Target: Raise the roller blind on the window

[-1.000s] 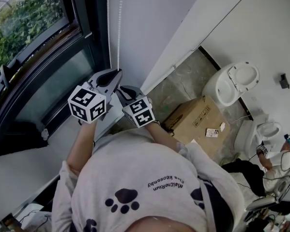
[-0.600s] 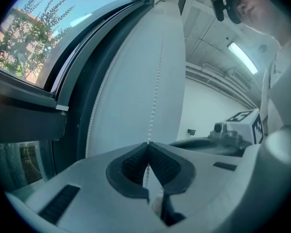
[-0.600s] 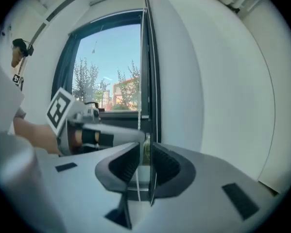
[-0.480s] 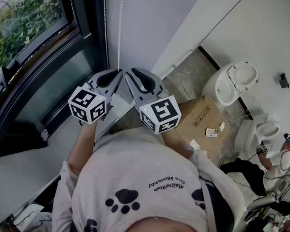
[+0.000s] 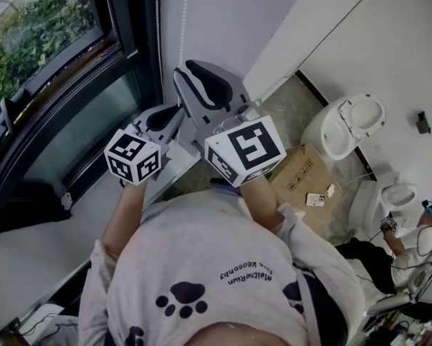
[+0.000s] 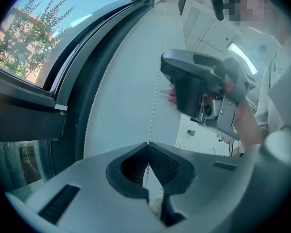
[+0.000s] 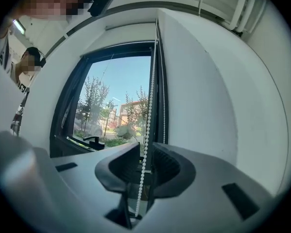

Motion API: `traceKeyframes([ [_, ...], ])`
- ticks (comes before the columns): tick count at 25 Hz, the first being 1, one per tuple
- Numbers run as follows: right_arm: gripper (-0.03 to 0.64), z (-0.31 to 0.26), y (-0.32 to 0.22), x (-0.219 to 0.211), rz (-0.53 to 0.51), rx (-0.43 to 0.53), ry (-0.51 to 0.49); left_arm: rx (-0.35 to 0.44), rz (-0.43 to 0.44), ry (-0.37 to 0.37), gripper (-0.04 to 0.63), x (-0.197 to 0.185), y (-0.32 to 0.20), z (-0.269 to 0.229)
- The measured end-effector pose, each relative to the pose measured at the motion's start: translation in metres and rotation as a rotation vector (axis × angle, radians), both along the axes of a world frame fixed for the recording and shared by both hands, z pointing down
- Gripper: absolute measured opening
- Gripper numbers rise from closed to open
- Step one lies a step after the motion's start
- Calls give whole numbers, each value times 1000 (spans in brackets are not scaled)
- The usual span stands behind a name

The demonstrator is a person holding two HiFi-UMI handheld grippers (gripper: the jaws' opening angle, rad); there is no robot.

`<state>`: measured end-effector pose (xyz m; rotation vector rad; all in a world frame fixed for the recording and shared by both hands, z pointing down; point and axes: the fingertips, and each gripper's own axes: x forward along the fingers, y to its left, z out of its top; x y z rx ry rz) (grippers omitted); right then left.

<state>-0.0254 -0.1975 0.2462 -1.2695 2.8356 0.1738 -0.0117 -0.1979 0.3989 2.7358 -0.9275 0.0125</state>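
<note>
Item: left gripper (image 6: 147, 146), gray, with a marker cube at its rear, held level at the window's edge. Its jaws are closed together on one strand of the white bead chain (image 6: 153, 106), which rises straight from the tips against the white wall (image 5: 223, 20). Item: right gripper (image 7: 145, 147), same make, held level and above the left one, nearer the head camera. Its jaws stand apart, having just been opening, and a strand of the bead chain runs down through the gap without either pad pressing on it. Item: bead chain, two parallel strands, hanging just beside the dark frame of the window (image 5: 50, 56), between frame and wall; a second strand lies close to the frame. The blind's fabric cannot be made out in any view; the glass shows trees, buildings and sky. Item: cardboard box (image 5: 302, 175), on the floor below and behind the right gripper. Item: white toilet (image 5: 349, 125), lid up, beyond the box near the far wall.
</note>
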Motion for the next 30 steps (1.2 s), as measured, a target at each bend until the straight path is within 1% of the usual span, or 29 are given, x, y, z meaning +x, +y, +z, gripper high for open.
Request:
traceKeyframes([
  [4, 71, -5, -7, -8, -9, -9, 27, 0, 5, 4, 9, 2, 1, 0],
  [6, 20, -5, -10, -8, 7, -17, 42, 0, 7, 7, 11, 2, 0, 0],
  [9, 11, -5, -10, -6, 11, -31, 24, 2, 5, 11, 11, 2, -1, 1],
  [11, 9, -1, -11, -6, 11, -37, 17, 5, 1, -7, 9, 2, -2, 5],
  [13, 9, 9, -10, -6, 15, -48, 31, 5, -8, -38, 11, 1, -3, 15],
  [20, 9, 57, -7, -6, 39, -106, 56, -56, -23, -78, 11, 2, 0, 63],
  [25, 9, 83, -8, -1, 53, -128, 67, -96, -13, -102, 11, 7, 5, 88],
  [30, 9, 109, -7, -1, 59, -161, 92, -131, -21, -142, 11, 4, 6, 115],
])
